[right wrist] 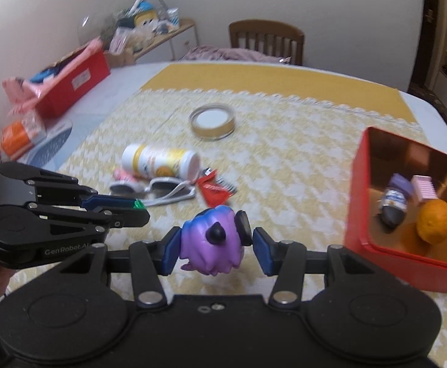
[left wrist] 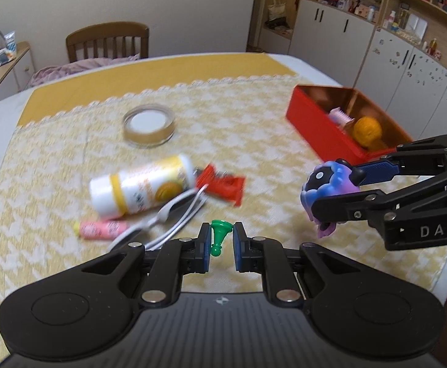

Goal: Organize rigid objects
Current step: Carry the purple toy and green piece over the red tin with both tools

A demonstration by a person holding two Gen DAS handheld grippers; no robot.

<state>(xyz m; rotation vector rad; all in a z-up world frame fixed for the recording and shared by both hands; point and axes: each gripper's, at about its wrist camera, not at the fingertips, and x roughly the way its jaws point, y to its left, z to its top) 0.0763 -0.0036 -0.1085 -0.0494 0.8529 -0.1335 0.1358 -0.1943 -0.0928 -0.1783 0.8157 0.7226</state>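
The left hand-held gripper (left wrist: 220, 239) is closed on a small green pawn-shaped piece (left wrist: 219, 236). The piece stands between the two blue pads, head down, and it is lifted above the bench (left wrist: 269, 165). In the right wrist view only a green tip shows at the end of this hand-held gripper.

The right hand-held gripper (right wrist: 215, 247) holds a purple and blue toy figure (right wrist: 212, 239) between its pads, with the jaws about half open around the wide body. The toy is in the air, above the yellow patterned cloth (right wrist: 284, 159), and just beside the red tin box (right wrist: 358, 214).

The box stands at the right side of the bench. Inside it lie an orange (right wrist: 435, 225), a small pink comb-like item (right wrist: 425, 188) and a dark little bottle (right wrist: 393, 205).

On the cloth, well apart from both hand-held grippers, lie a white and yellow bottle (right wrist: 159, 161) on its side, goggles (right wrist: 153, 188), a red packet (right wrist: 212, 190) and a roll of tape (right wrist: 212, 121).
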